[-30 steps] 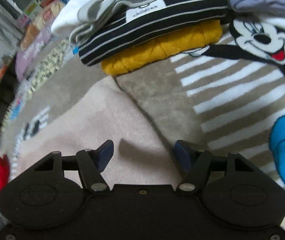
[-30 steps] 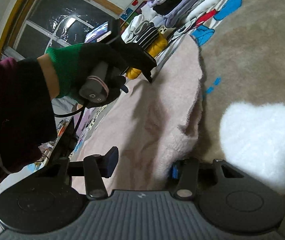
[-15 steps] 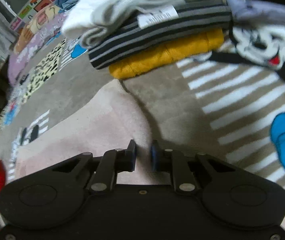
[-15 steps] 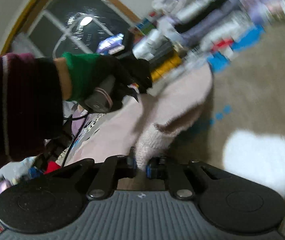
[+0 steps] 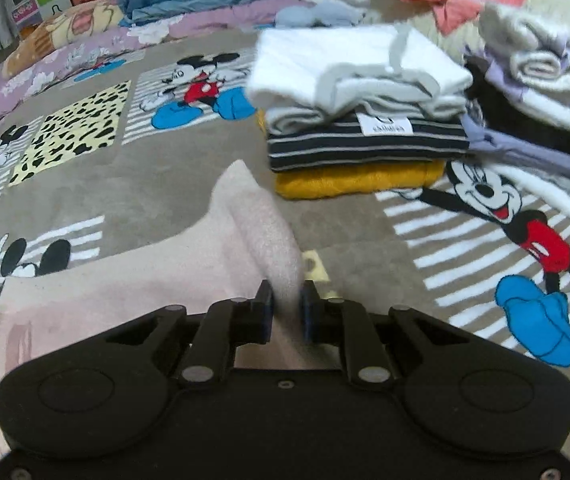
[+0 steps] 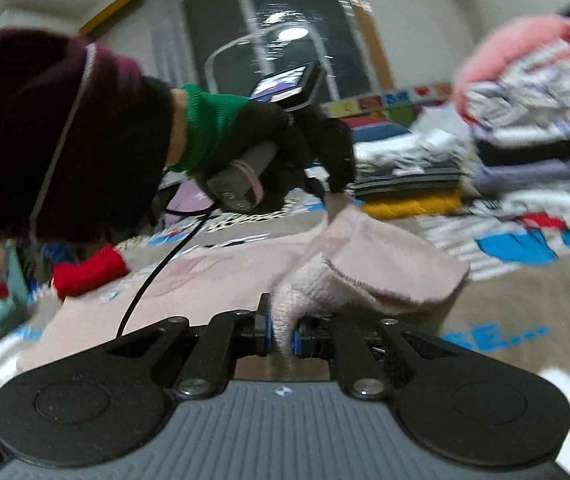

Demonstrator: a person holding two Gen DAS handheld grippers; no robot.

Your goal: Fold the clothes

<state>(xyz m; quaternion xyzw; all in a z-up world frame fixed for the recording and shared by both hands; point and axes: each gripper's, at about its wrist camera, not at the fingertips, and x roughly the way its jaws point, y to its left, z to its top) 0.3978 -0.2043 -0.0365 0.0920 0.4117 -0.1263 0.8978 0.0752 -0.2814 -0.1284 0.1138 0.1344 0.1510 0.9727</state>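
A pale pink fleece garment [image 5: 133, 280] lies on the cartoon-mouse blanket [image 5: 165, 184]. My left gripper [image 5: 287, 308] is shut on one corner of it, and the cloth rises in a ridge from the blanket to the jaws. In the right wrist view the same pink garment [image 6: 365, 256] is pinched at another corner by my right gripper [image 6: 281, 330], shut on a thick fold. The person's gloved hand [image 6: 285, 152] with the left gripper shows there, its tip holding the far corner up off the blanket.
A stack of folded clothes [image 5: 365, 120], white over striped over mustard yellow, sits just beyond the pink garment. More folded piles [image 5: 545, 92] stand at the right and back. A red item [image 6: 89, 270] lies at the left in the right wrist view.
Both grippers went from open to shut on the pink garment's corners. Both then rose, pulling the cloth up off the blanket; the right gripper's view rolled level.
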